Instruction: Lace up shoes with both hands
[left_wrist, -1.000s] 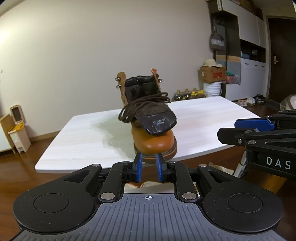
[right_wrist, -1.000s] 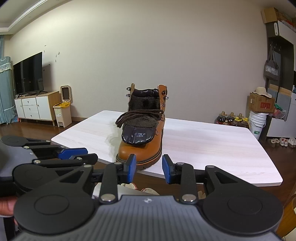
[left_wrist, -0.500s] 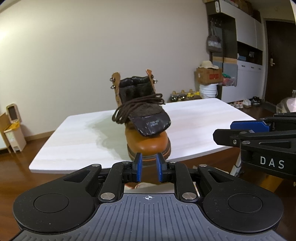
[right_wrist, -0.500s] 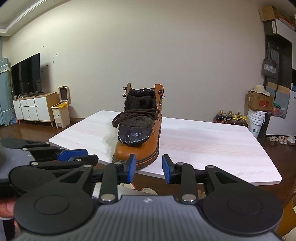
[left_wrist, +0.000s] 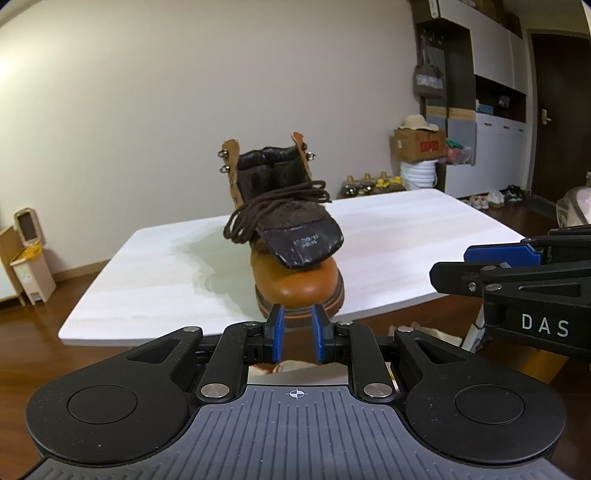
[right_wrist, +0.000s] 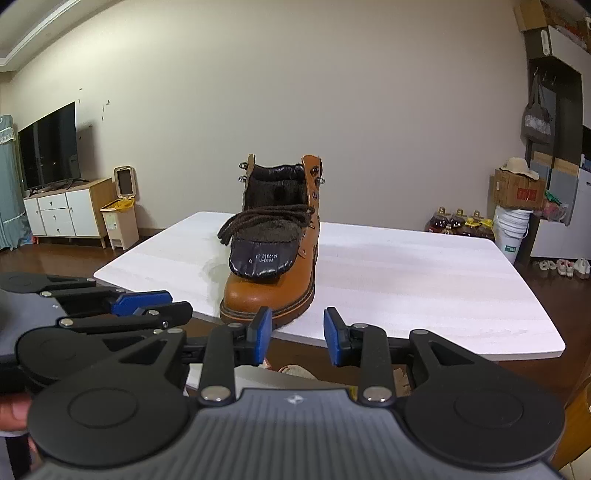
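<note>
Reading "DAS" on right claw (left_wrist: 513, 258), parted, left claw (left_wrist: 297, 334) narrow, empty, boot (left_wrist: 291, 236) tongue print illegible

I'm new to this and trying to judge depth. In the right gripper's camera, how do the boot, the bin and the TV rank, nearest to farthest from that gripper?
From the right gripper:
1. Boot, straight ahead at the table's near edge.
2. Bin, on the floor to the left, beyond the table.
3. TV, far left by the wall, on the cabinet.
</note>
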